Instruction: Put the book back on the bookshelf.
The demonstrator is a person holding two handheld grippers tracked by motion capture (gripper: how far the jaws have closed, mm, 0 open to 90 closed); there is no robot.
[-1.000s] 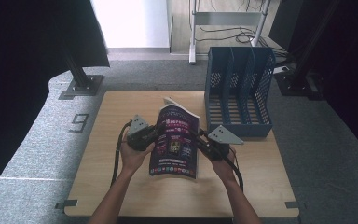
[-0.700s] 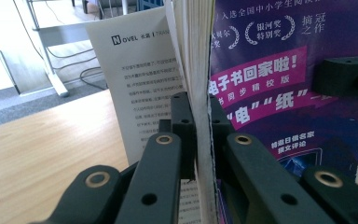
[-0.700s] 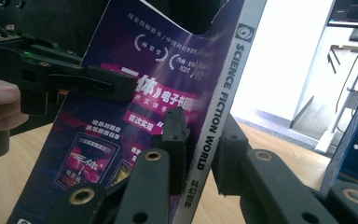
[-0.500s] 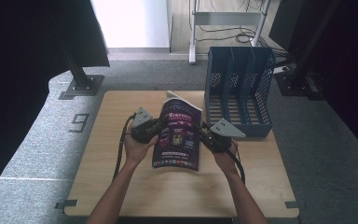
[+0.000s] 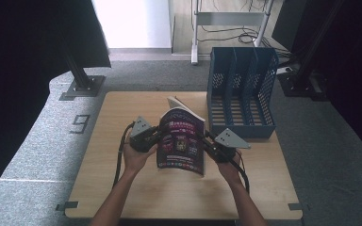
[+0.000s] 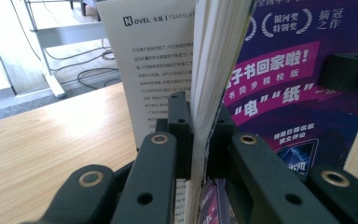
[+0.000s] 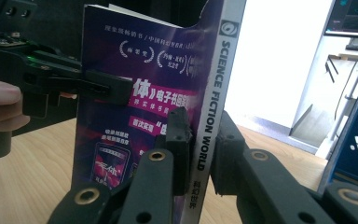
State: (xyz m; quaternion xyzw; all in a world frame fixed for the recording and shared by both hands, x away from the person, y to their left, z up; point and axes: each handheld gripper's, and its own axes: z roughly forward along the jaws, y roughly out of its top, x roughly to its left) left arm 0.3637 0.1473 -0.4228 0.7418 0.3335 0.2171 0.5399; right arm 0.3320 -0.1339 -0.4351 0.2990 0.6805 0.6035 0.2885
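The left gripper (image 5: 156,136) is clamped on the book's (image 5: 181,141) page edge, its jaws closed tight over cover and pages; in the left gripper view the pads (image 6: 181,122) pinch the page block from both sides. Its jaws have just been easing open a little, with the book between them and the grip not let go. The right gripper (image 5: 206,140) is closed on the spine; in the right gripper view the white spine runs up between its pads (image 7: 179,135). Its jaws have just been closing a little further on it.

The book stands nearly upright, tilted back, purple cover towards the person, lifted between the two grippers over the middle of the table (image 5: 122,108). Its top leaves fan open towards the far edge.

Just beyond the book's right side stands the blue rack (image 5: 240,89) at the table's far right corner, its near wall close to the right gripper, its slots open upwards. Room there is tight. To the left of the left gripper the tabletop lies bare out to the left edge and the far left corner. The strip between the book and the near edge is bare too, apart from the two forearms crossing it.
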